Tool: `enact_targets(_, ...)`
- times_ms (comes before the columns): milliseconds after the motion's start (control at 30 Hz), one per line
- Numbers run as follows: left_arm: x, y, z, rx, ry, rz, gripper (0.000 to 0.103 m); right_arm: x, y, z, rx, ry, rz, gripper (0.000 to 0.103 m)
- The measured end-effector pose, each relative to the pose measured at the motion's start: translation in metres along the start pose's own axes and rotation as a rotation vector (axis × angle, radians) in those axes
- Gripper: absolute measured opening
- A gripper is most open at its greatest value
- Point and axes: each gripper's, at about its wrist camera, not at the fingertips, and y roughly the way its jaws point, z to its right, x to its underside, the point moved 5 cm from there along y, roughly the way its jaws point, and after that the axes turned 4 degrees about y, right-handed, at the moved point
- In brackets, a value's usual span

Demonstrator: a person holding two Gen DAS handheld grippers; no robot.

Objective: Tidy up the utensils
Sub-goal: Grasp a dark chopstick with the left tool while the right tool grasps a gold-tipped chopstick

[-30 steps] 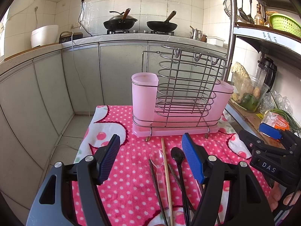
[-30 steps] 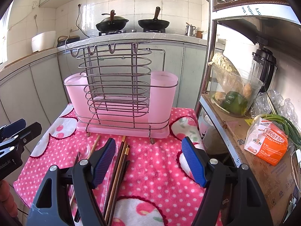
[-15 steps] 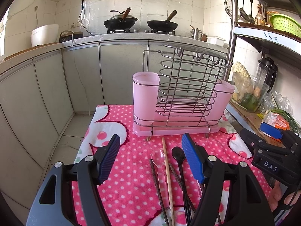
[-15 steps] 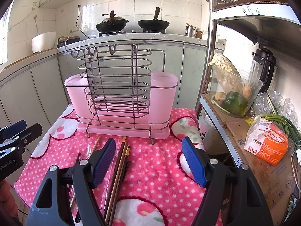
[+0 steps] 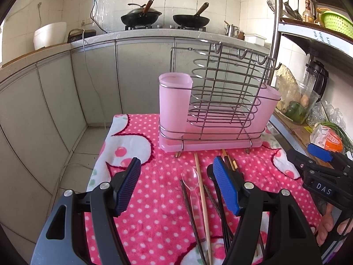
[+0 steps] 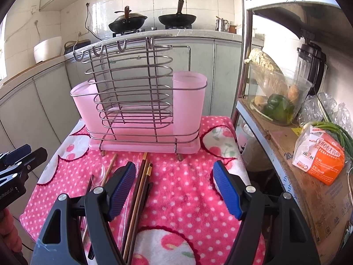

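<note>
A pink utensil rack (image 5: 211, 141) with a wire frame and two pink cups (image 5: 174, 101) stands at the back of a pink polka-dot cloth (image 5: 158, 209); it also shows in the right wrist view (image 6: 145, 139). In front of it lie a clear plastic spoon (image 5: 191, 180), a light wooden chopstick (image 5: 201, 194), dark chopsticks (image 6: 141, 190) and a black spoon (image 5: 217, 196). My left gripper (image 5: 178, 185) is open and empty, hovering over the utensils. My right gripper (image 6: 174, 187) is open and empty, just right of the chopsticks.
A metal shelf (image 6: 275, 145) stands to the right with a glass bowl of vegetables (image 6: 278, 97), an orange packet (image 6: 320, 156) and a blender (image 6: 313, 66). Grey cabinets and a counter with two woks (image 5: 141, 15) lie behind. The floor drops off left of the cloth.
Both grippers have drawn back slightly from the rack. Both stay open, and the utensils have not moved.
</note>
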Motion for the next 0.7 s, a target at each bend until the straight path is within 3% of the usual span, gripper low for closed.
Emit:
enact_targets(167,0.005,0.014,-0.013,0.018,-0.011,-0.071,0.068,0.008,0.014,0.006,-0.016,0.024,-0.057,0.064)
enact_targets(333,0.012,0.032,-0.024,0.075,-0.028,-0.164,0.050,0.017,0.028,0.011,-0.052,0.059,-0.121,0.061)
enact_targets(400,0.015,0.040,-0.026,0.096,-0.045,-0.210,0.044,0.021,0.034,0.012,-0.068,0.067,-0.152,0.050)
enact_targets(533,0.024,0.058,-0.026,0.158,-0.089,-0.308,0.030,0.028,0.047,0.014,-0.114,0.093,-0.225,0.046)
enact_targets(600,0.028,0.067,-0.023,0.191,-0.100,-0.349,0.026,0.032,0.053,0.014,-0.131,0.103,-0.262,0.032)
enact_targets(700,0.033,0.081,-0.016,0.215,-0.088,-0.401,0.021,0.035,0.061,0.012,-0.167,0.121,-0.308,0.025)
